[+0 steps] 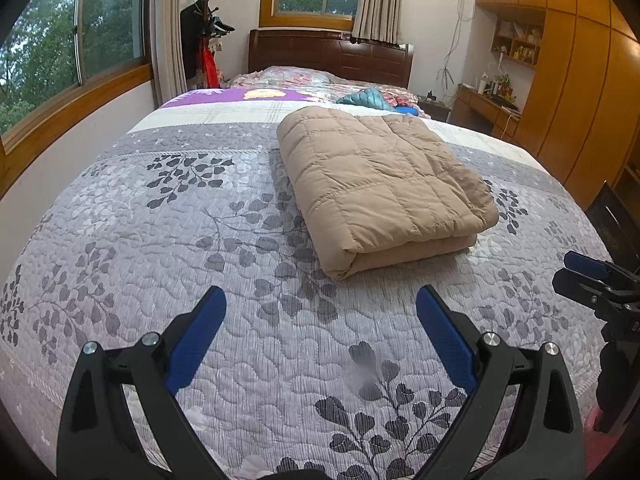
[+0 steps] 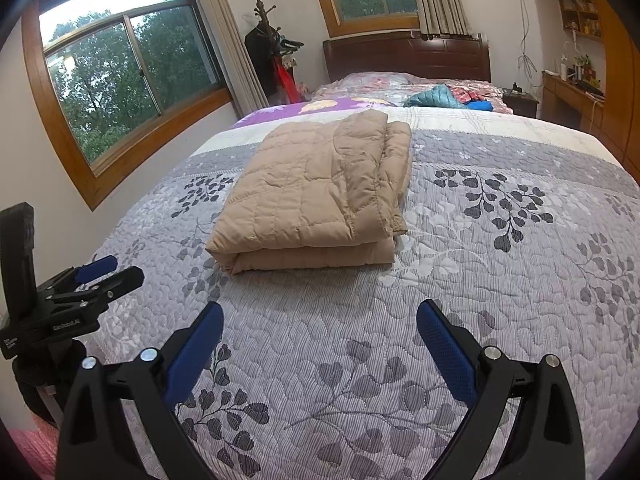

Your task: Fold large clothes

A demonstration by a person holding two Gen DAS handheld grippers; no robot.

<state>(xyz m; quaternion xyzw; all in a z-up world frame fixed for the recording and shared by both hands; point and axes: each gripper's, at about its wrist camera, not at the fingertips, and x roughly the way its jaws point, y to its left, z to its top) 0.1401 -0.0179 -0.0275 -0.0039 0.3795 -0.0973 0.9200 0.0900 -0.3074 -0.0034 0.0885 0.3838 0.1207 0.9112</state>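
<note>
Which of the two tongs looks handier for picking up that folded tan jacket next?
Neither by much: both tongs, left and right, are open and off the tan jacket. Perhaps left: the jacket's folded corner lies nearer.

Folded beige quilted down jacket (image 1: 380, 188) lies on grey leaf-print quilted bedspread (image 1: 160, 240), ahead of both grippers, apart from both. Left gripper (image 1: 320, 312) hovers over bedspread, fingers spread wide; jacket ahead and slightly right of it. Right gripper (image 2: 320, 324) same, fingers wide; jacket ahead and slightly left of it. Crumpled teal padded garment (image 1: 362, 98) far behind jacket, before dark wooden headboard (image 1: 332, 54). Wooden coat stand (image 1: 206, 20) left of headboard.
</note>
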